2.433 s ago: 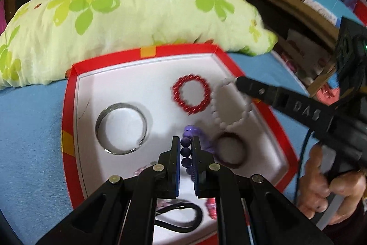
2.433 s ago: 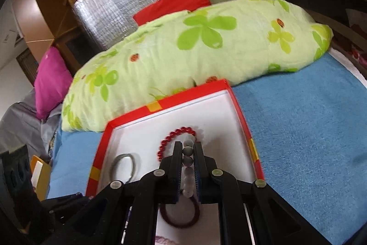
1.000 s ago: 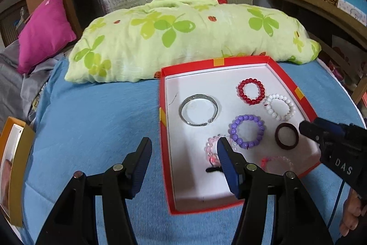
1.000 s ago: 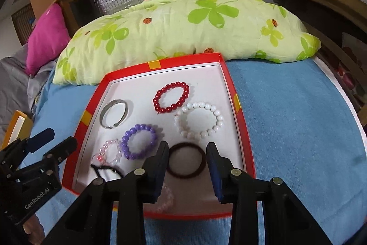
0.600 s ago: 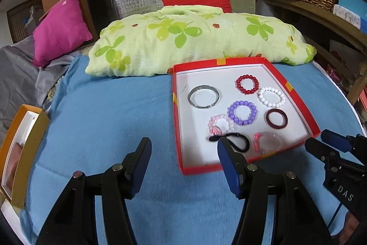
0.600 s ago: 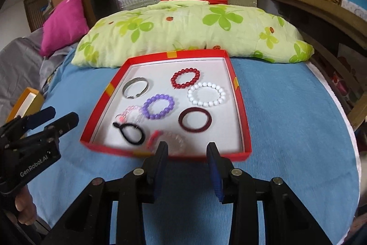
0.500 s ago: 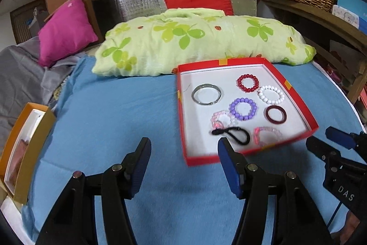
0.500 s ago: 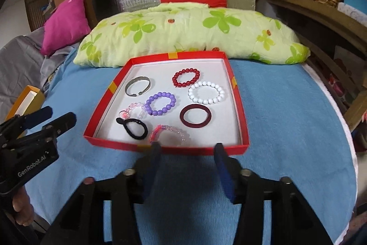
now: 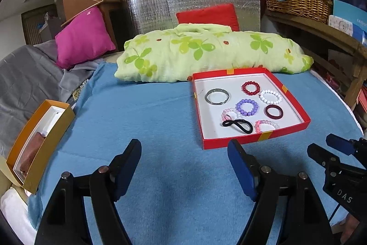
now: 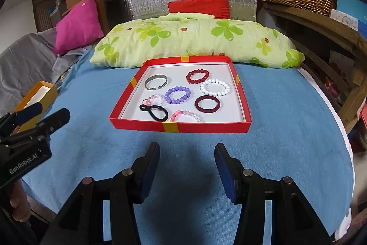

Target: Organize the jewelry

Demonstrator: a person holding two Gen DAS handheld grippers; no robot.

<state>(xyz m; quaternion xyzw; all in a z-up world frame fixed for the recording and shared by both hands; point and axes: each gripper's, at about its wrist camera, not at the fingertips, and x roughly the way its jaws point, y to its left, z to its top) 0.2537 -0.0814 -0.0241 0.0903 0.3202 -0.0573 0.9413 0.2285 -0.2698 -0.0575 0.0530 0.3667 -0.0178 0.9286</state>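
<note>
Both grippers have pulled back from the shallow red cardboard tray (image 10: pixel 180 127) since a moment ago, when each was down inside it clamped on a bead bracelet; now they hang over bare blue terry cloth (image 10: pixel 286 130) with the whole tray ahead of them. The left gripper (image 9: pixel 183 167) has nothing between its blue pads and its jaws are opening wider. The right gripper (image 10: pixel 187 164) stands with its fingers apart and empty too.

The jewelry lies spread on the tray's white floor, each piece mostly in its own spot: a silver metal cuff (image 10: pixel 156 82) at the far left, a red bead bracelet (image 10: pixel 197 76), a white bead bracelet (image 10: pixel 215 88), a purple bead bracelet (image 10: pixel 177 95) in the middle, a dark maroon solid bangle (image 10: pixel 208 103), a black elastic hair tie (image 10: pixel 153 111), and two clear pink bead bracelets (image 10: pixel 187 116), one near the front wall and one touching the hair tie.

To my eye the sorting looks nearly finished, and this is a step back to check it. If anything wants tidying, it is the hair tie and the pink bracelet that overlap it. I would go in with one gripper only, nip the tie at its loop end, and lift it straight up so the beads are not dragged along. An orange cardboard box (image 9: pixel 41 141) sits apart at the left edge of the cloth.
</note>
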